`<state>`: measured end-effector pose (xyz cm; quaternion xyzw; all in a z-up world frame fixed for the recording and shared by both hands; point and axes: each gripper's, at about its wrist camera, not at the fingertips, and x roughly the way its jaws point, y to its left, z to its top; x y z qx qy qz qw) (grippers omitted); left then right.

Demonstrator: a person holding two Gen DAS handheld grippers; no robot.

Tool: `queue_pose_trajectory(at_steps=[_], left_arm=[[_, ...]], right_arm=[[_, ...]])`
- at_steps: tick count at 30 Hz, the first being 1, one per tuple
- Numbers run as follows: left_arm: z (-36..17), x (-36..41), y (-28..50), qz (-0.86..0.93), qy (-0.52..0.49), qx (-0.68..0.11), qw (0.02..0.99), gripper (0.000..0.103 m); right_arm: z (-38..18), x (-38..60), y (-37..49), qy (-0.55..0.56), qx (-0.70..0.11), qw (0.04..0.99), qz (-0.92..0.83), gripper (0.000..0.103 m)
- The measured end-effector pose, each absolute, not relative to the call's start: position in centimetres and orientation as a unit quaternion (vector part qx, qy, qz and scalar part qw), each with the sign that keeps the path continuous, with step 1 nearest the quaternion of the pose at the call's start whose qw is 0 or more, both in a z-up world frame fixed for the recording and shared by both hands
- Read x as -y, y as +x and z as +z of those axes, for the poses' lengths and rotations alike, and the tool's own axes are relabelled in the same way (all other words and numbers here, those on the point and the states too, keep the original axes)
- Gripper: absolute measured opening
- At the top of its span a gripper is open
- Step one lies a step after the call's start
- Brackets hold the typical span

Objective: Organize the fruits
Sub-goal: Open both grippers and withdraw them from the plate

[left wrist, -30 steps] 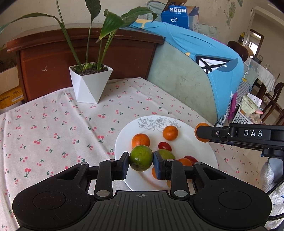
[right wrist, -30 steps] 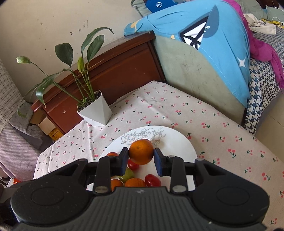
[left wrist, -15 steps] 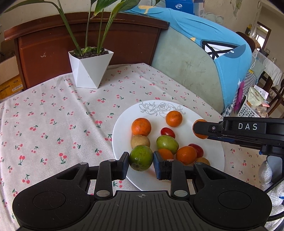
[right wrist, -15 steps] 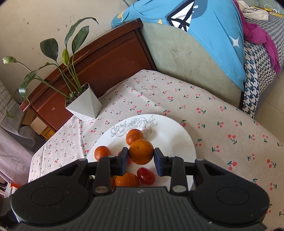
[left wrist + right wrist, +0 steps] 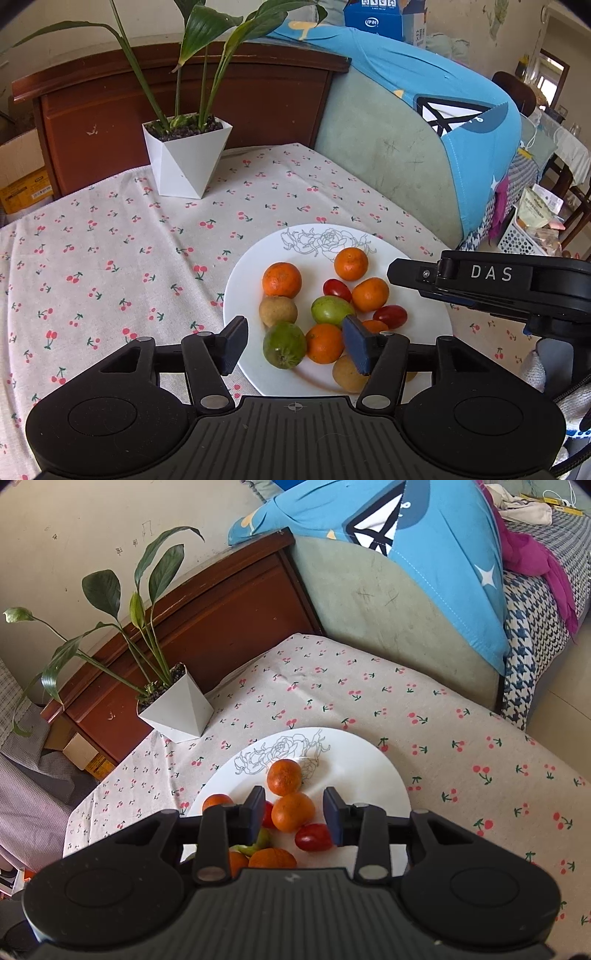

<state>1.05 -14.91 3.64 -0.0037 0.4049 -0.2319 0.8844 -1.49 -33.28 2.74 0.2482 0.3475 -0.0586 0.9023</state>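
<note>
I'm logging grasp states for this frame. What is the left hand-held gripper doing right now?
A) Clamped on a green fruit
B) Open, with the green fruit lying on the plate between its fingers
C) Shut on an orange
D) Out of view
B: the left hand-held gripper has its fingers spread wide apart, and the green fruit lies on the white plate, touching neither finger.

Light: bright, even daylight, soft shadows under fruit on the plate (image 5: 424,325).
Focus: sharp throughout.
Distortion: fisheye bending, dark vignetted corners.
</note>
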Motion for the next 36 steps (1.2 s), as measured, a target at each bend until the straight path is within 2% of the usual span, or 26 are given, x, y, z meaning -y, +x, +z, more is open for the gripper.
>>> queue_pose_trajectory(at_steps=[9,11,15,17,20,29,36], left_arm=[[4.8,14.6,1.0,-0.198,-0.008,-0.416,0.887,0.077],[5.0,14.2,1.0,-0.193,-0.013,-0.419,0.887,0.078],[5.3,13.8,0.9,-0.182,-0.008,-0.427,0.886,0.081],[5.3,13.6,0.8,-0.175,-0.004,-0.431,0.885,0.082],[5.4,13.2,0.8,-0.164,-0.003,-0.435,0.885,0.086],[5.5,12.0,0.6,-0.135,-0.009,-0.446,0.885,0.088],[4.9,11.5,0.1,-0.119,-0.01,-0.461,0.879,0.088]], right_arm=[[4.0,32.7,-2.3,0.239,-0.363,0.894,-0.106,0.048],[4.3,32.5,-2.4,0.24,-0.367,0.892,-0.113,0.054],[5.1,31.6,-2.6,0.224,-0.367,0.895,-0.122,0.058],[5.3,31.1,-2.7,0.213,-0.372,0.893,-0.132,0.067],[5.7,30.4,-3.3,0.204,-0.376,0.893,-0.14,0.07],[6.1,29.1,-5.3,0.196,-0.384,0.887,-0.169,0.083],[5.3,27.9,-5.9,0.163,-0.408,0.881,-0.176,0.088]])
